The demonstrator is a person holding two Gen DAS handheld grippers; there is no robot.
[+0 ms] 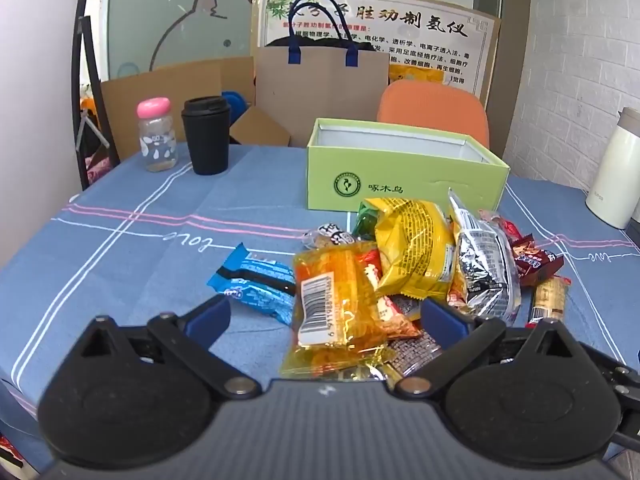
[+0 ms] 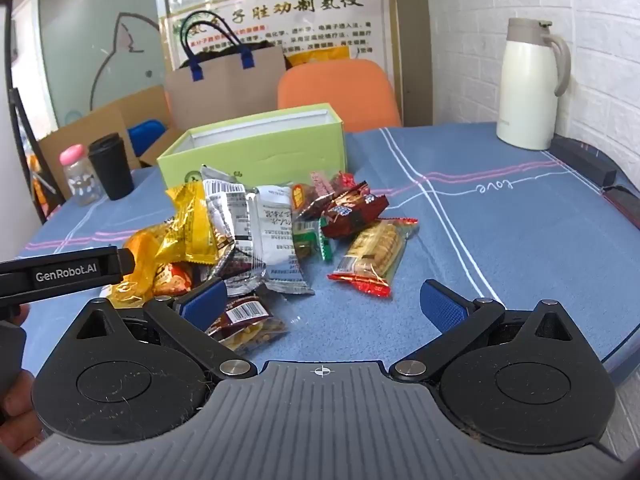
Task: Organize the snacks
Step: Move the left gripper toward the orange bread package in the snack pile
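Note:
A pile of snack packets lies on the blue tablecloth before an open green box [image 1: 400, 184], which also shows in the right wrist view [image 2: 256, 152]. My left gripper [image 1: 326, 320] is open, its fingers on either side of an orange-yellow packet [image 1: 336, 304] with a barcode, not closed on it. A yellow bag [image 1: 412, 252], a silver bag [image 1: 484, 264] and a blue packet [image 1: 256, 284] lie around it. My right gripper [image 2: 322, 306] is open and empty, low over the cloth near a brown barcode packet [image 2: 244, 316] and a cracker packet [image 2: 372, 256]. The left gripper's body [image 2: 64, 274] shows at the left.
A black cup [image 1: 206, 136] and a pink-lidded bottle [image 1: 156, 136] stand at the back left. A white thermos jug [image 2: 528, 84] stands at the back right. A paper bag [image 1: 320, 80] and an orange chair [image 1: 432, 108] are behind the table.

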